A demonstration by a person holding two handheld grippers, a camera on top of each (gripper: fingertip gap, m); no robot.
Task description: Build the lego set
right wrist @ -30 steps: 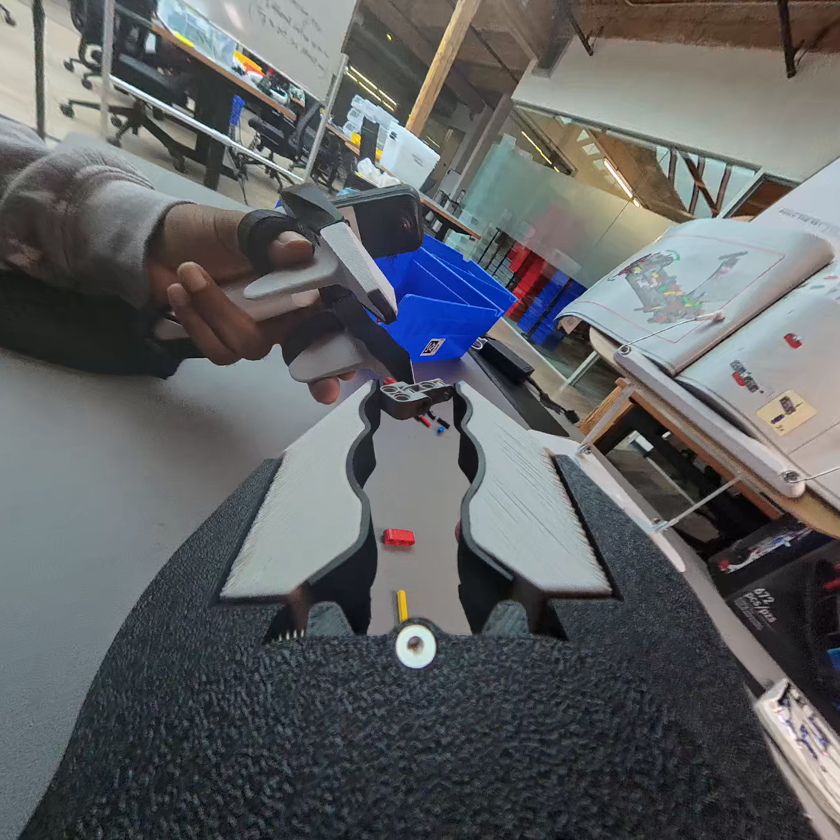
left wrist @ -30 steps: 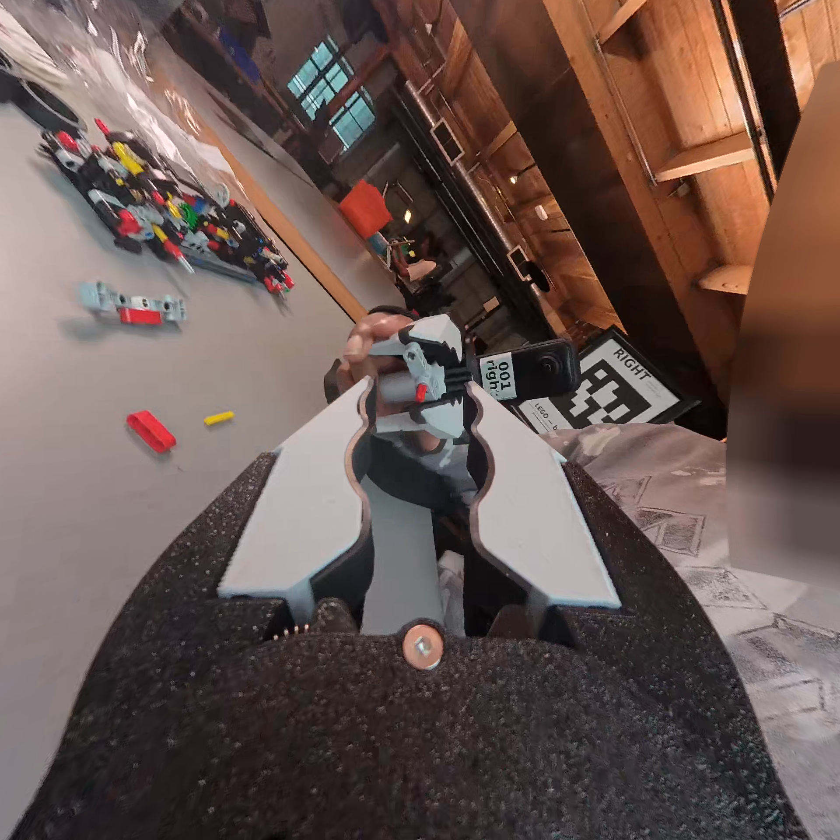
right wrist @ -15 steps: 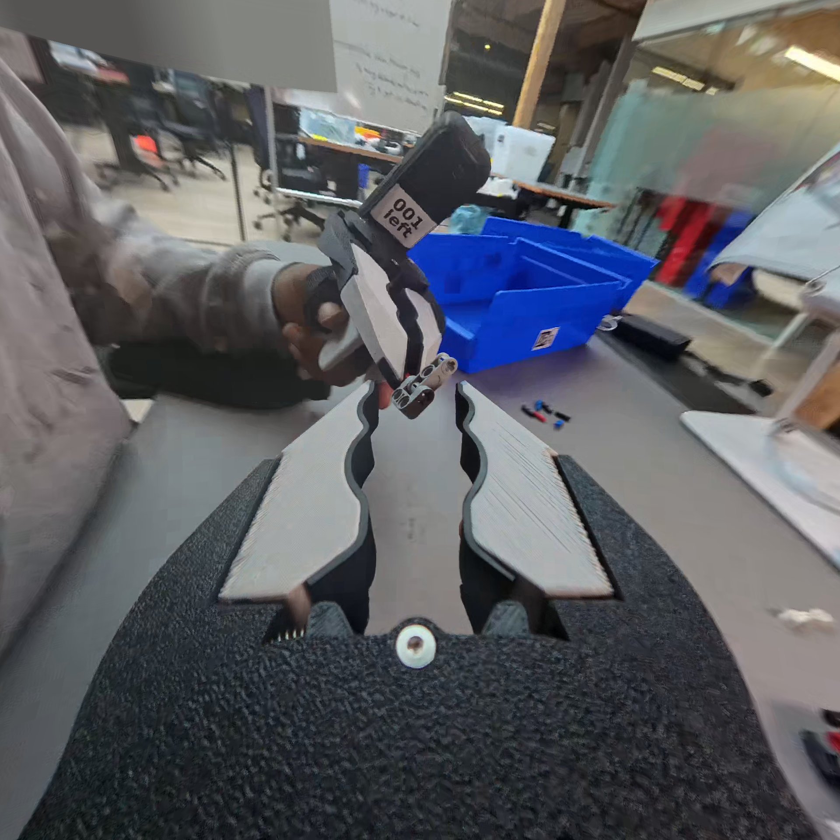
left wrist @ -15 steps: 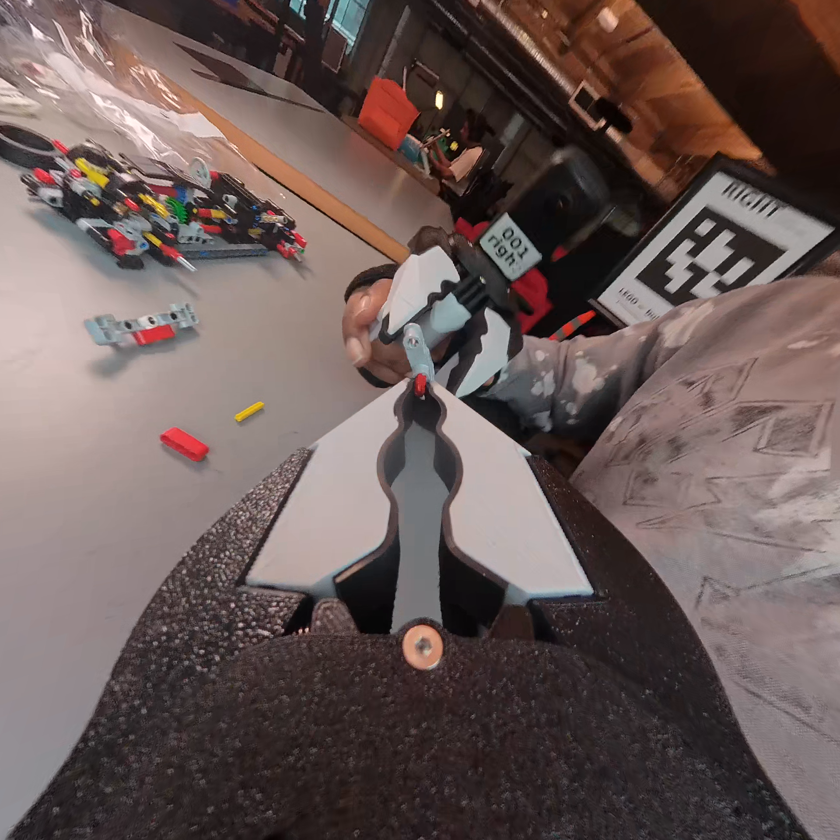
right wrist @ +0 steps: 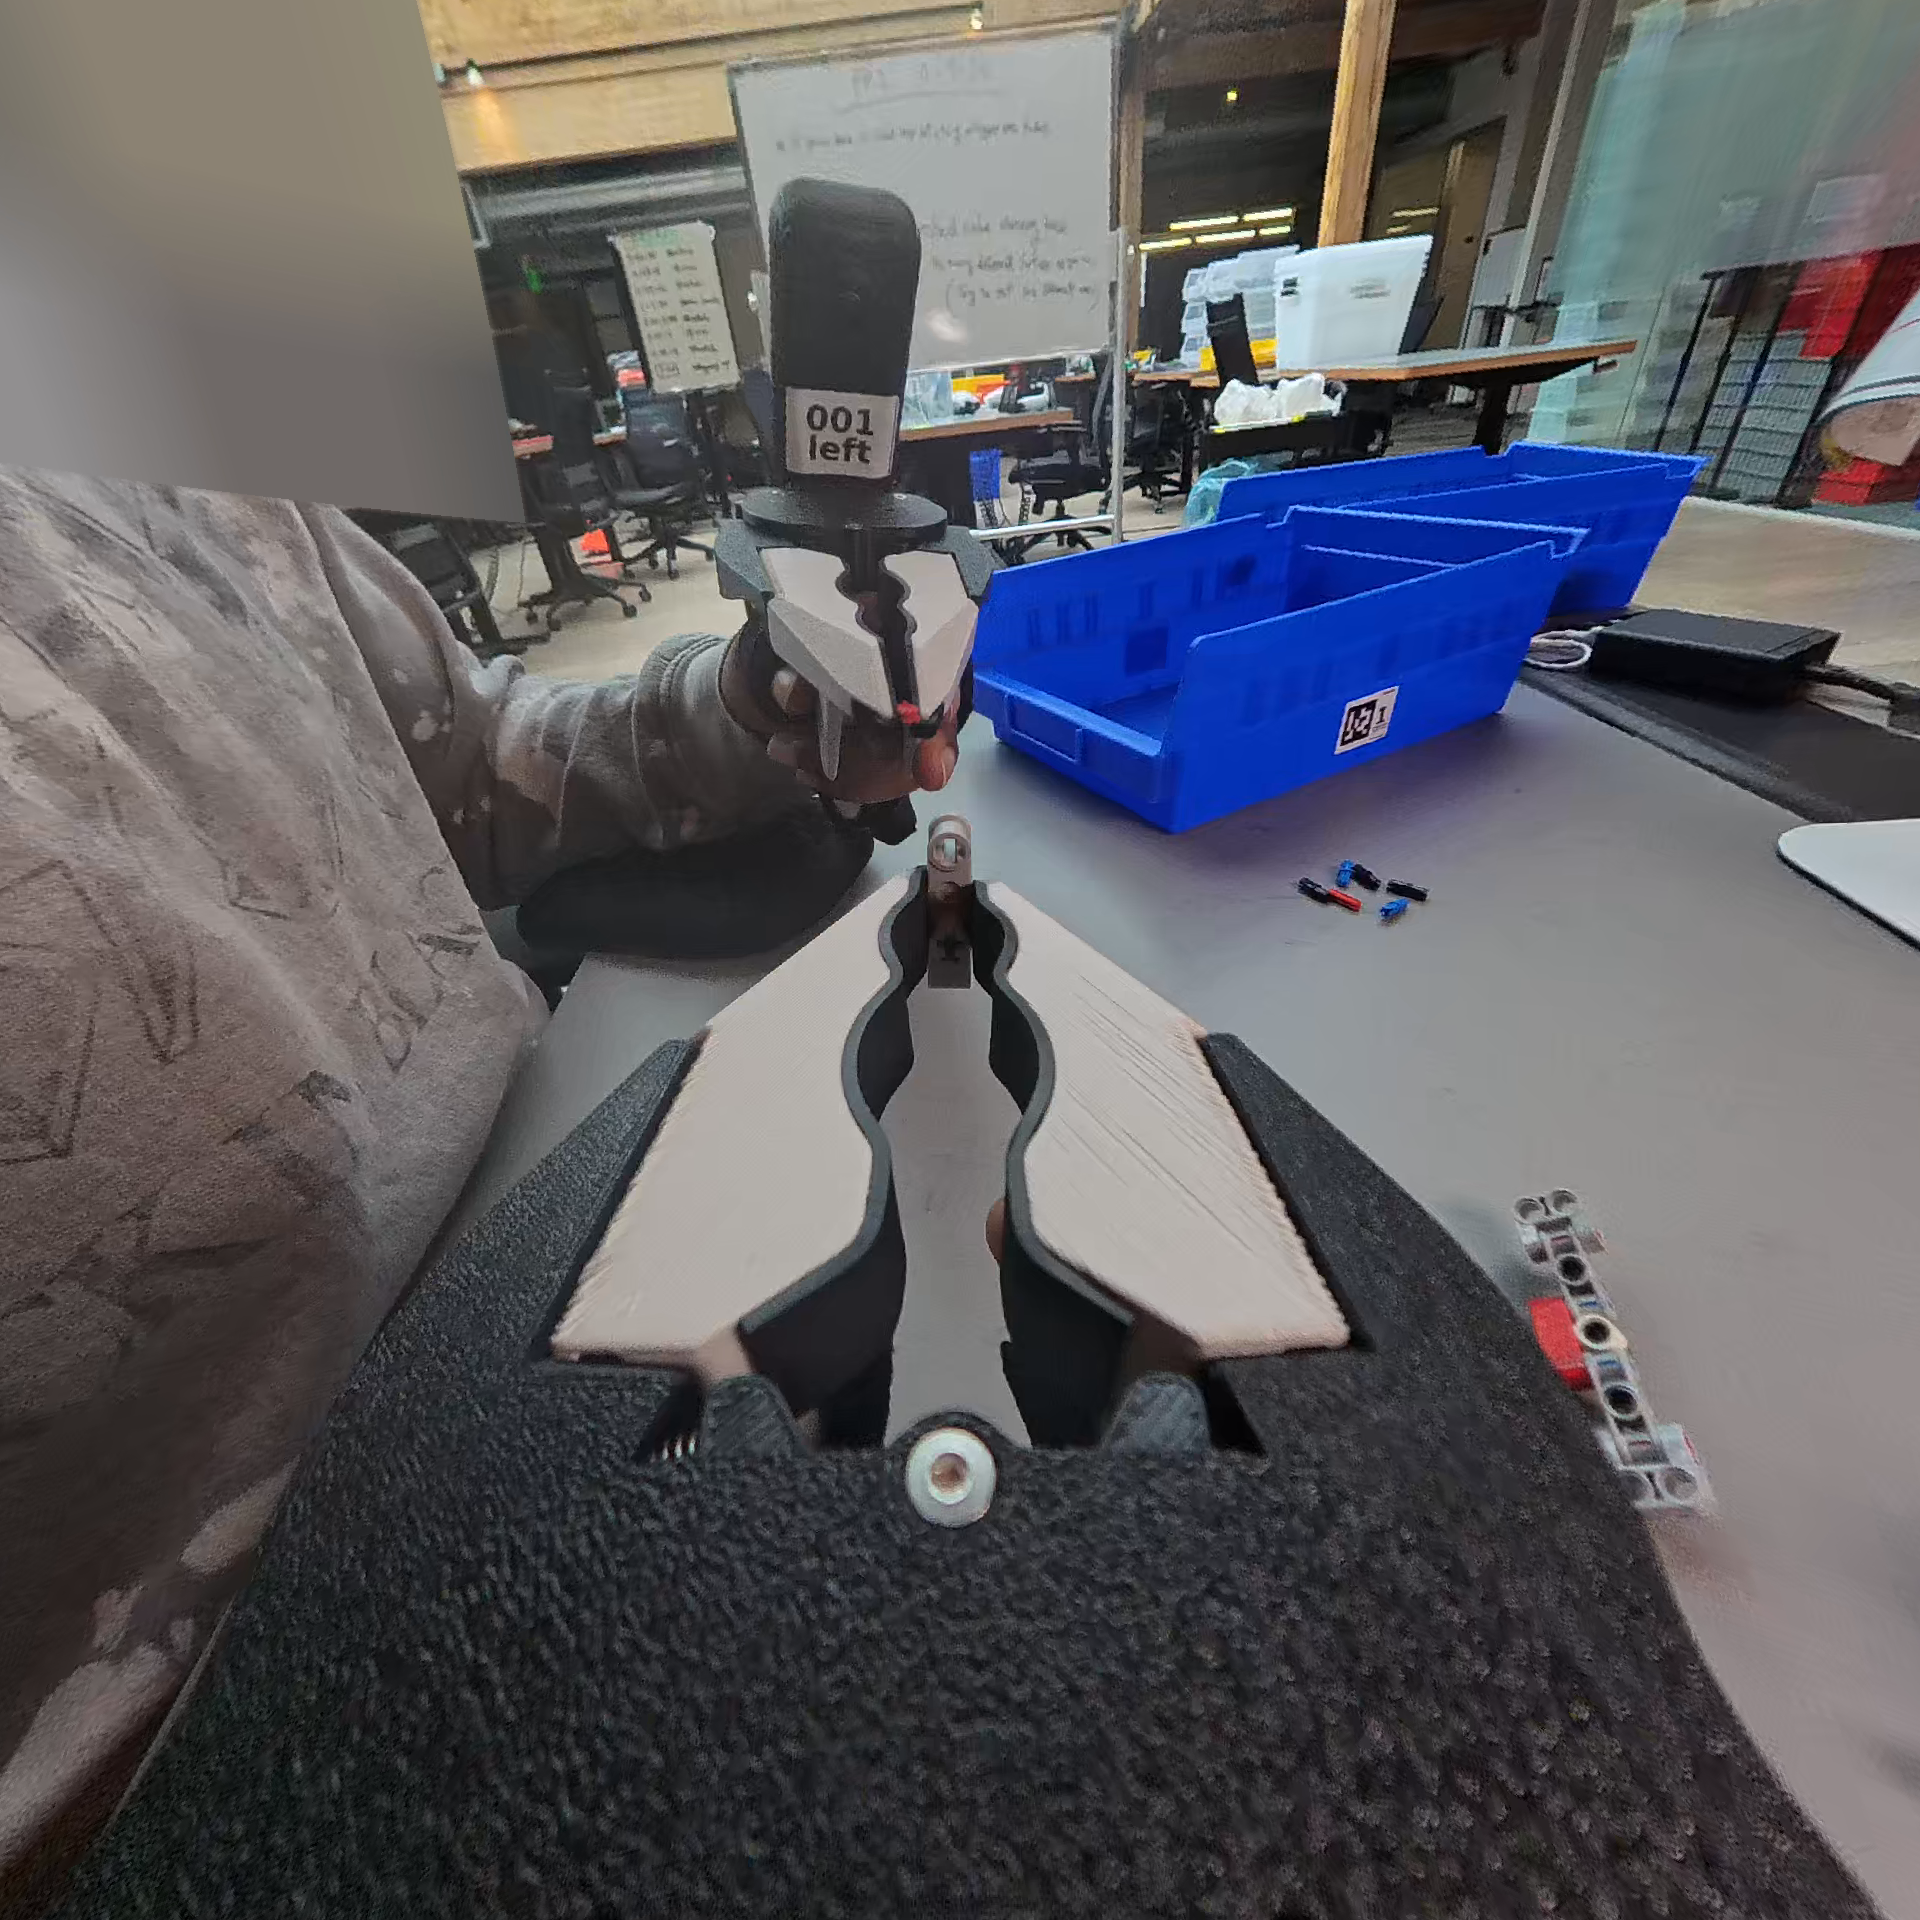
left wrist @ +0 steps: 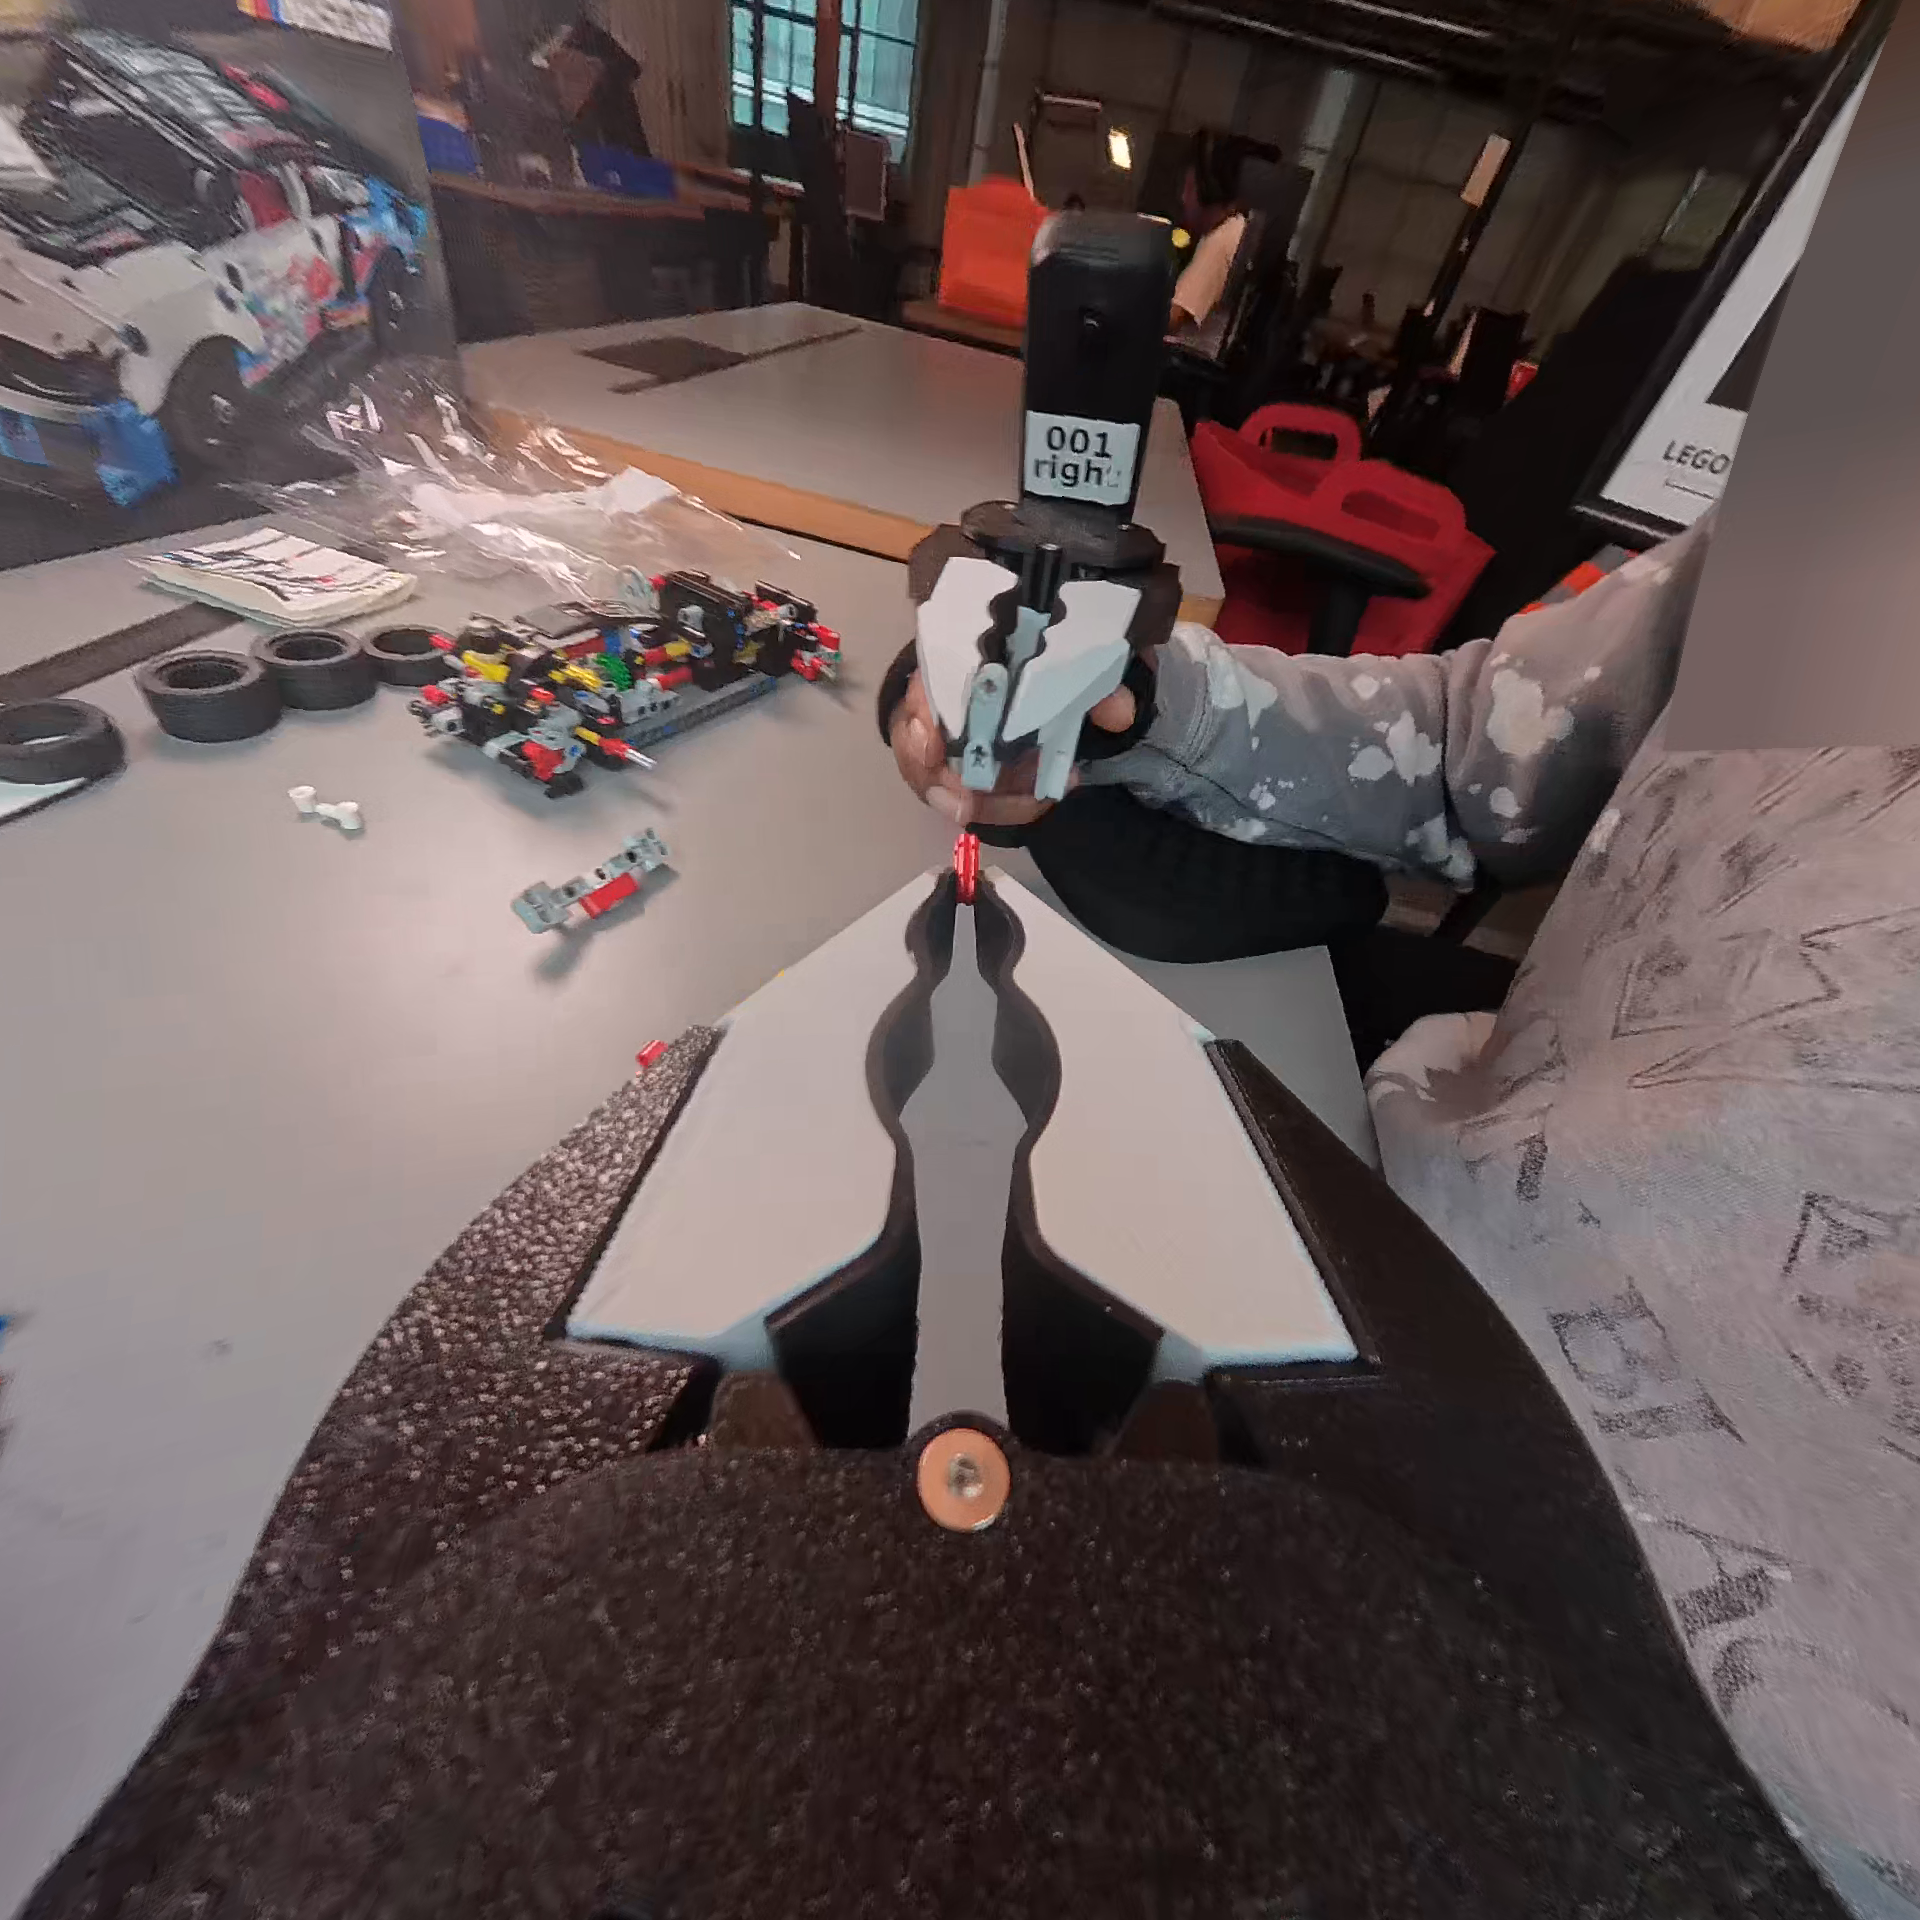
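Both sets of jaws closed on small parts, held in mid-air above the grey bench, facing each other tip to tip. Left gripper (left wrist: 964,883) pinching a small red bush (left wrist: 966,858) at the very tips, most of it standing proud. Right gripper (right wrist: 948,896) clamped on a light grey connector piece (right wrist: 949,914), its round hole end poking out past the tips; same piece seen from the left wrist view at (left wrist: 980,717). Small gap between bush and connector, not yet mated.

Likely step: seating the red bush onto or into the grey connector; exact joint hard to read, parts tiny in both views.

Handling, as judgement: both parts rigid plastic, very light, smooth and prone to twisting or popping out of a tip pinch. Better held across flat faces, with the mating end left free. Bush easy to drop if pushed off-axis.

Elsewhere on the bench: partly built chassis (left wrist: 623,675) toward the far side, three black tyres (left wrist: 281,670) beside it, a short grey-and-red subassembly (left wrist: 592,894) nearer the middle. Blue bins (right wrist: 1299,644) along the far edge in the right wrist view, a scatter of blue, black and red pins (right wrist: 1361,891) in front of them.
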